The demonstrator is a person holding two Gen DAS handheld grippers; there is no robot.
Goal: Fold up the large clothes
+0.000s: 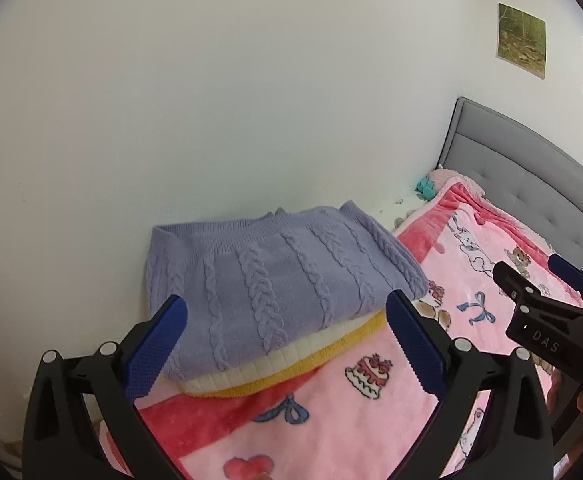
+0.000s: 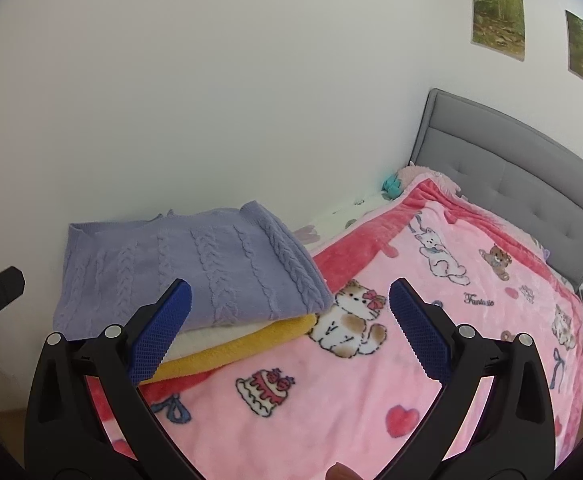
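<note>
Both grippers, left (image 1: pixel 287 340) and right (image 2: pixel 290 328), hang open and empty. The folded sweater (image 1: pixel 267 276) tops the stack at centre-left on the bed (image 2: pixel 411 360). Withdraw gently, so nothing snags the knit.

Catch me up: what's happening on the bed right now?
A person holds two grippers over the pink blanket, both open and empty. The left gripper faces a stack by the wall: a folded purple sweater on top of a white piece and a yellow piece. The right gripper hangs beside it. Nothing is gripped.
</note>
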